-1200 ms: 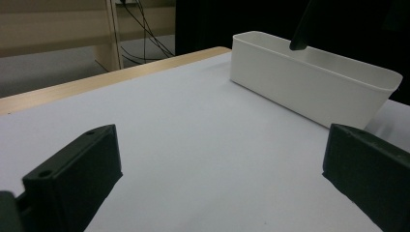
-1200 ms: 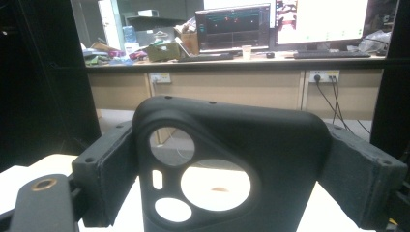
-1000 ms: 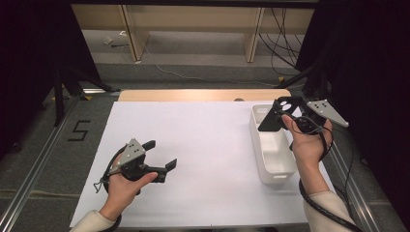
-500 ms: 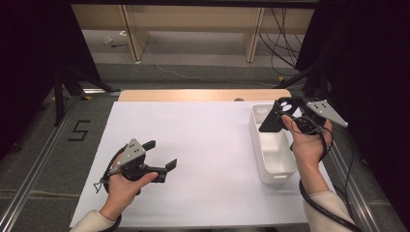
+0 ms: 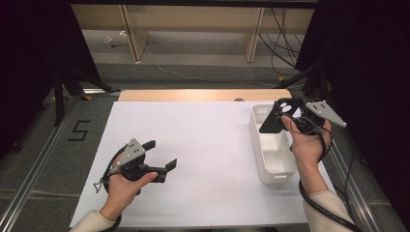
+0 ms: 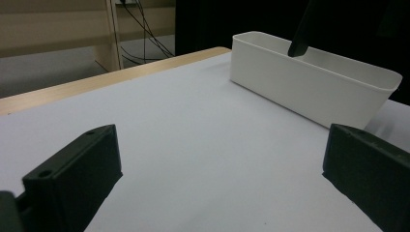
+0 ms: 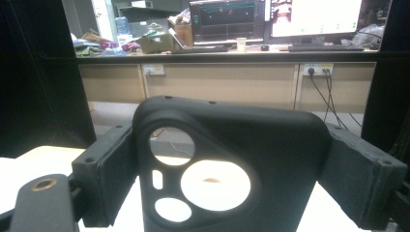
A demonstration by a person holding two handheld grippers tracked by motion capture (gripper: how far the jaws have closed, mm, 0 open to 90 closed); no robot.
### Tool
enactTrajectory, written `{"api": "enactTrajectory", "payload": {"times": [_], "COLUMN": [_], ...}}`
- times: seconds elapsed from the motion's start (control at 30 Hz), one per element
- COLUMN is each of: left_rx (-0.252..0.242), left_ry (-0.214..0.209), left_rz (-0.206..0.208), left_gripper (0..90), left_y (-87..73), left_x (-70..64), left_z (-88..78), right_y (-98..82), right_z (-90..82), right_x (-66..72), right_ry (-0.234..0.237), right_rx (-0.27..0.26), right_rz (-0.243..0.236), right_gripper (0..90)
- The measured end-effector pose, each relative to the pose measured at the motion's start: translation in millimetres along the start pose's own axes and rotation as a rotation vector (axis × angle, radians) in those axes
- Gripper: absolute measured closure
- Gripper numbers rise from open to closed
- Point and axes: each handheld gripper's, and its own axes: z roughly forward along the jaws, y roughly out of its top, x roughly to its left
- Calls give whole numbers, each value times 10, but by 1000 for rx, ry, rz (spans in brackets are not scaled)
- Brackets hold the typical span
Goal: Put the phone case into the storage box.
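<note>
A black phone case point(image 5: 271, 122) with round camera cutouts hangs over the far end of a white rectangular bin point(image 5: 275, 162) at the table's right. My right gripper point(image 5: 284, 115) is shut on it. In the right gripper view the case point(image 7: 270, 145) stands upright between the two pads point(image 7: 113, 174), which press on its sides. My left gripper point(image 5: 162, 154) rests low over the white tabletop at front left, open, with nothing between its jaws. From the left gripper view point(image 6: 222, 183) the bin point(image 6: 309, 92) lies ahead to the right, with a corner of the case point(image 6: 302, 34) above it.
The white table cover point(image 5: 208, 140) spreads between the two hands. A wooden strip point(image 5: 203, 94) runs along its far edge. A "5" mark point(image 5: 79, 130) is on the floor to the left, and cables point(image 5: 283, 43) and wooden legs stand beyond the table.
</note>
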Motion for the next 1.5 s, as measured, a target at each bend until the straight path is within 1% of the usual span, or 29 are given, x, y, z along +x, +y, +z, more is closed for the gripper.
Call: {"api": "enactTrajectory", "payload": {"times": [0.3, 0.87, 1.3, 1.5], "left_rx": [-1, -1, 1, 2], "left_ry": [1, -2, -2, -2], "left_rz": [-1, -2, -5, -6], "left_gripper": [0, 0, 0, 0], "left_y": [1, -2, -9, -12], "left_x": [0, 1, 2, 4], "left_z": [-1, 3, 10, 13], "right_y": [-21, -64, -100, -103], "right_z": [8, 38, 70, 86], "right_x": [-13, 2, 14, 13], "right_ry": [-6, -2, 2, 2], "right_rx": [6, 19, 32, 30], "right_rz": [-2, -14, -32, -40], "right_gripper": [150, 150, 149, 149]}}
